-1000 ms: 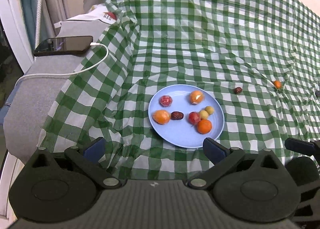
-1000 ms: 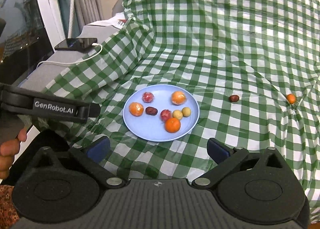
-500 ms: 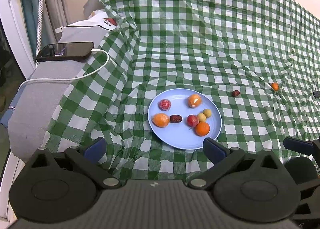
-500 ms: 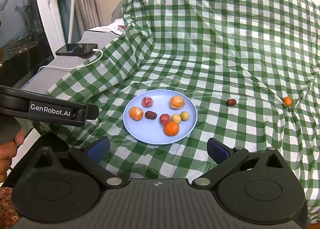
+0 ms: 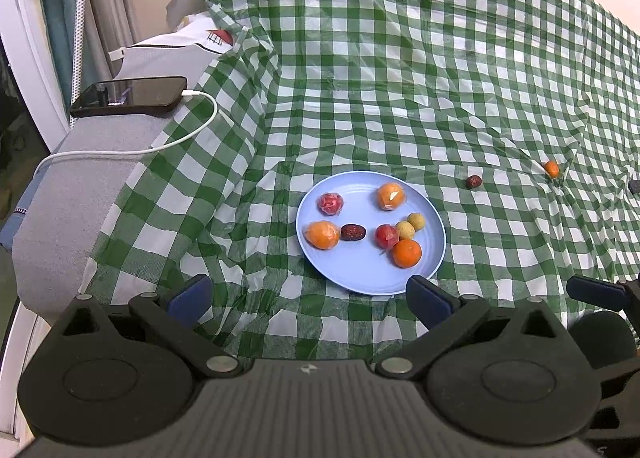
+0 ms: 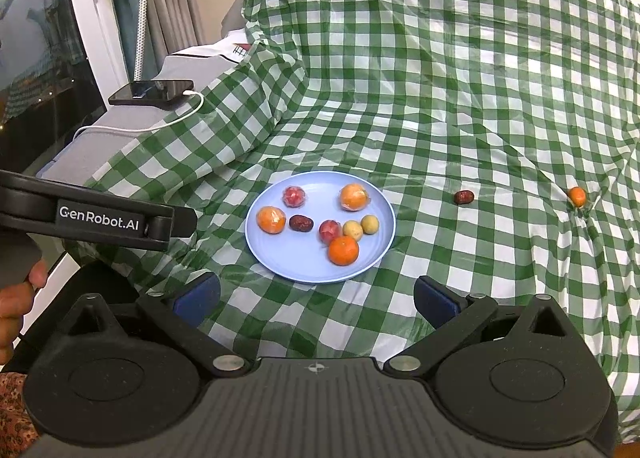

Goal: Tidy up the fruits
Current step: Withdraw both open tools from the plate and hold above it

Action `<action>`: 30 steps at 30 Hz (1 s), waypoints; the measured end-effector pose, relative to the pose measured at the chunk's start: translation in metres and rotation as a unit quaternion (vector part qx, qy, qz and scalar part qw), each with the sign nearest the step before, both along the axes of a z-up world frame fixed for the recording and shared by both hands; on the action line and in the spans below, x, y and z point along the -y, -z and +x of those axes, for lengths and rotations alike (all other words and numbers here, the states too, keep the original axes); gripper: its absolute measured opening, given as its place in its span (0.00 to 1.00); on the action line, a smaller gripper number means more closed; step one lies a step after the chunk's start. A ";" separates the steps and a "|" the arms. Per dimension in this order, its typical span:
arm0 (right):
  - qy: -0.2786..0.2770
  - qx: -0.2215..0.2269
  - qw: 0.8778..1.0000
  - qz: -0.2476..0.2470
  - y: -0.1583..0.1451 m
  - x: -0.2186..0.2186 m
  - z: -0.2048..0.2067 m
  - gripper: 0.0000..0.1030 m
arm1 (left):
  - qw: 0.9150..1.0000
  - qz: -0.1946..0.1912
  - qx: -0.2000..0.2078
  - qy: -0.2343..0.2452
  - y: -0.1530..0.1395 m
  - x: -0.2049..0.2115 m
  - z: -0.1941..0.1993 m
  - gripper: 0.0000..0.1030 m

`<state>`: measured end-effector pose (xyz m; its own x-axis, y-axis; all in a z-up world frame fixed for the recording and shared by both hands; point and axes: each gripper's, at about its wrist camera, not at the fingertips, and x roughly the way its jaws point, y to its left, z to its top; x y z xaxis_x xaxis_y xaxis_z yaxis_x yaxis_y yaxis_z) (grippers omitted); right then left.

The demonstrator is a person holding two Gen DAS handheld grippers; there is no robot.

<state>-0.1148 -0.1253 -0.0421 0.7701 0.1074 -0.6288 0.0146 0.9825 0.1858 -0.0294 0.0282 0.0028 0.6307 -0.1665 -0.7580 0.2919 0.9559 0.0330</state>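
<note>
1. Blue plate (image 6: 304, 272) on the green-checked cloth (image 6: 440, 98) carries seven fruits, bare orange (image 6: 343, 250) at 5 o'clock.
2. Loose red date (image 6: 463, 197) and small orange (image 6: 577, 196) lie at its 2 o'clock, well apart.
3. Left gripper (image 5: 308, 294) and right gripper (image 6: 316, 296) gape wide, empty.

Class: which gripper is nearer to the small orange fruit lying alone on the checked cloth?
Right. The right gripper sits nearer the small orange fruit; the left gripper is further off, beyond the blue plate's near rim.
</note>
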 end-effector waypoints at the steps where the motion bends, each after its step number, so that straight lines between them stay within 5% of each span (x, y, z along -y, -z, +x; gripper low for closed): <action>1: 0.000 0.000 1.000 0.000 0.000 0.000 0.000 0.99 | 1.000 0.000 0.000 0.000 0.000 0.000 0.000 1.00; 30: 0.003 -0.013 1.000 0.011 0.007 0.011 0.008 0.99 | 1.000 0.004 -0.005 0.001 0.002 0.008 0.008 1.00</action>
